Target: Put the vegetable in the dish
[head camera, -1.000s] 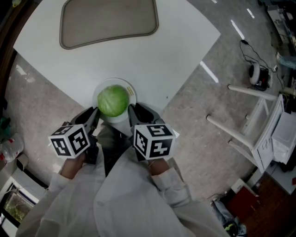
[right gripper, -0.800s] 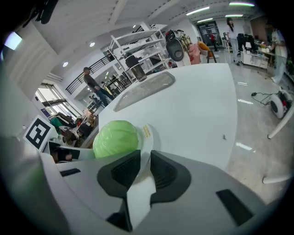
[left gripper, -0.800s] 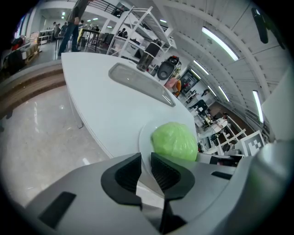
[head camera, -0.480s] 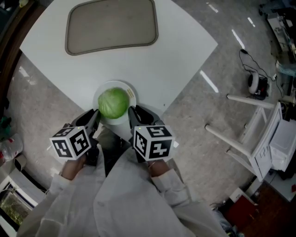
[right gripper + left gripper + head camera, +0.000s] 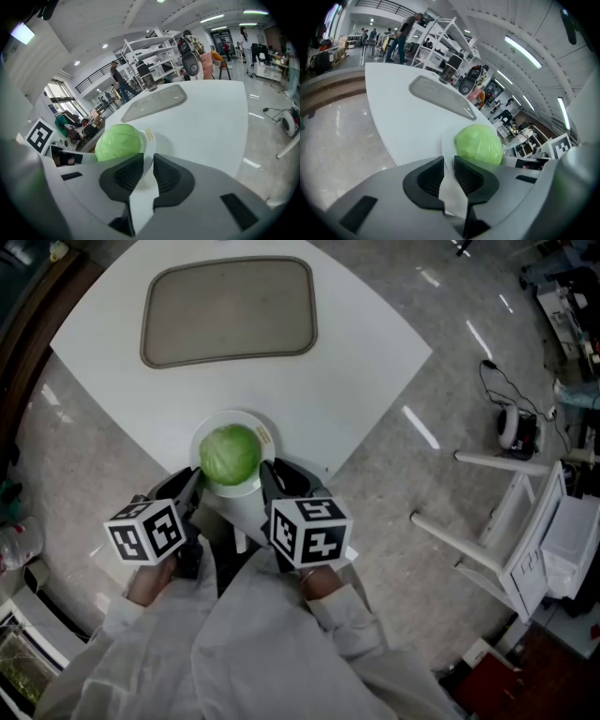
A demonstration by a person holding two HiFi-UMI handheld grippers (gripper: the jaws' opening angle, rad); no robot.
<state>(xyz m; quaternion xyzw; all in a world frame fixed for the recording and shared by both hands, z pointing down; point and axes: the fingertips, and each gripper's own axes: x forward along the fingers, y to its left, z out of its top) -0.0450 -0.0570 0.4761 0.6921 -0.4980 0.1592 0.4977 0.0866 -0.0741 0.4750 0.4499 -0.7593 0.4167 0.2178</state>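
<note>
A round green cabbage (image 5: pixel 230 454) lies on a white dish (image 5: pixel 265 435) at the near edge of the white table (image 5: pixel 356 362). My left gripper (image 5: pixel 194 480) is shut on the dish's left rim, my right gripper (image 5: pixel 268 471) on its right rim. In the left gripper view the jaws (image 5: pixel 449 171) pinch the thin white rim (image 5: pixel 448 143), with the cabbage (image 5: pixel 479 144) just beyond. The right gripper view shows the same: the right gripper (image 5: pixel 147 171) clamps the rim (image 5: pixel 150 139) beside the cabbage (image 5: pixel 118 142). The dish's near part hangs over the table edge.
A flat grey tray (image 5: pixel 228 310) lies at the far side of the table. On the floor to the right stand a white metal rack (image 5: pixel 511 521) and a cabled device (image 5: pixel 514 427). The person's white sleeves fill the bottom of the head view.
The head view has drifted, so table and tray sit slightly lower in the picture. Both grippers keep their hold on the dish; the cabbage has not shifted on it.
</note>
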